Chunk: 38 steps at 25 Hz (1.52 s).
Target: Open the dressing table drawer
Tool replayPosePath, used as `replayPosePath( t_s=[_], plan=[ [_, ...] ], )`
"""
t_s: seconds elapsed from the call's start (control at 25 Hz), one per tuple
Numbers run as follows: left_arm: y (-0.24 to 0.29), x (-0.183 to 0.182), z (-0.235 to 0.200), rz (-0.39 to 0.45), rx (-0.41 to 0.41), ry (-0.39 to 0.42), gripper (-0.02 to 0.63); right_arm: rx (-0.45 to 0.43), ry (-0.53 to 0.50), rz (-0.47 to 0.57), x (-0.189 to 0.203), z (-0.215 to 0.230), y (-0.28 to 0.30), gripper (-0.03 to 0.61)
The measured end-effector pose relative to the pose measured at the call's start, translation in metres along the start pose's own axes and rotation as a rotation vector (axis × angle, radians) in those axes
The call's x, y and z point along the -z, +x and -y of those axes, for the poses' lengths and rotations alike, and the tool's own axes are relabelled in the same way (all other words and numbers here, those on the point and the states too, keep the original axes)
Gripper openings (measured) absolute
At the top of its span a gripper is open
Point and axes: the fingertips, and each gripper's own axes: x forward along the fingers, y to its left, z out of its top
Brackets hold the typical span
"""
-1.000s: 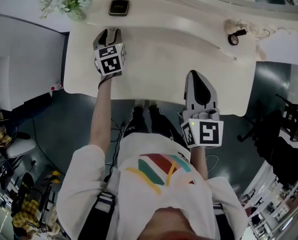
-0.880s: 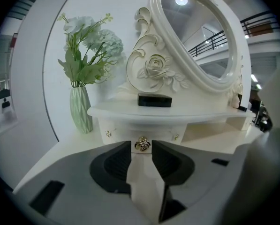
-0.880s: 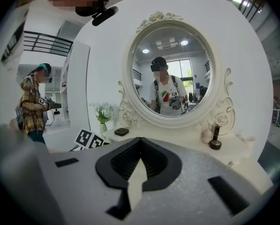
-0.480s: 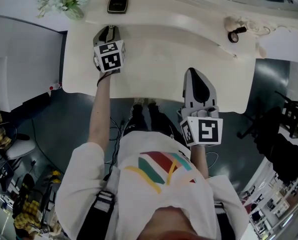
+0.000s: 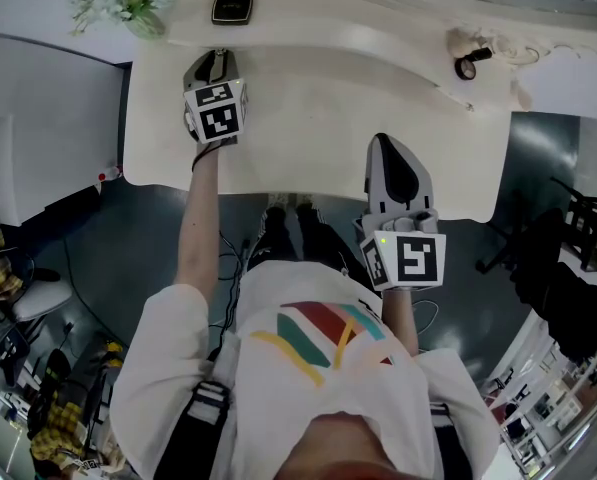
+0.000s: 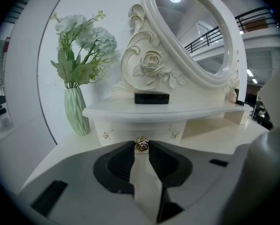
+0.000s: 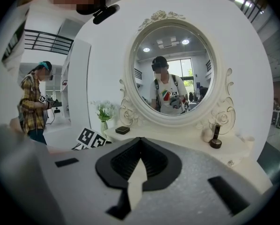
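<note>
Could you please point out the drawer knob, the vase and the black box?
Small gold rose-shaped drawer knob [image 6: 141,144]: left gripper view, centre.
Pale green ribbed vase [image 6: 76,111]: left gripper view, body.
Flat black box [image 6: 151,98]: left gripper view, front face.

Tabletop [image 5: 308,148]: straight ahead of the person, with both claws over it.
Shelf [image 6: 158,110]: raised along the tabletop's back edge, below the mirror [image 6: 196,36].
Vase [image 6: 76,111]: on the tabletop at the far left, just beside the shelf's left end.
Box [image 6: 151,98]: on the shelf, left of its middle, at the foot of the mirror frame.
Drawer [image 6: 123,131]: set in the shelf's front face, under the box.
Knob [image 6: 141,144]: on the middle of the drawer front, between the left claw's tips.
Left claw [image 5: 214,60]: over the tabletop's back left part, at the drawer.
Right claw [image 5: 388,146]: over the tabletop's near right part, well apart from the shelf.
Small bottle [image 5: 470,68]: on the shelf's right end, right of the mirror.
</note>
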Motion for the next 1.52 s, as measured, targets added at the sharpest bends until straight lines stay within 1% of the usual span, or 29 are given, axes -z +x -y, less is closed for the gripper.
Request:
replayPosePath(
  t_s=[0.16, 0.28, 0.48, 0.76, 0.96, 1.16, 1.52],
  plan=[
    [-0.003, 0.003, -0.002, -0.003, -0.006, 0.015, 0.089, 0.002, 0.003, 0.002, 0.000, 0.000, -0.003, 0.000],
    [-0.008, 0.005, 0.001, -0.017, 0.009, 0.005, 0.089, 0.003, 0.002, 0.007, -0.001, 0.000, -0.005, 0.000],
    [-0.014, 0.012, 0.002, -0.028, 0.010, 0.003, 0.089, 0.000, 0.001, 0.011, -0.003, -0.001, -0.008, 0.000],
    [-0.015, 0.018, 0.000, -0.023, 0.004, 0.028, 0.089, -0.002, 0.004, 0.020, -0.005, -0.002, -0.011, 0.000],
    [-0.024, 0.018, 0.005, -0.039, 0.016, 0.010, 0.089, -0.006, -0.001, 0.022, -0.005, -0.004, -0.013, 0.000],
    [-0.025, 0.022, 0.002, -0.026, 0.010, 0.032, 0.089, -0.005, -0.001, 0.025, -0.006, -0.005, -0.015, 0.000],
    [-0.034, 0.029, 0.002, -0.027, 0.008, 0.030, 0.089, -0.011, -0.005, 0.031, -0.007, -0.008, -0.019, 0.000]
  ],
)
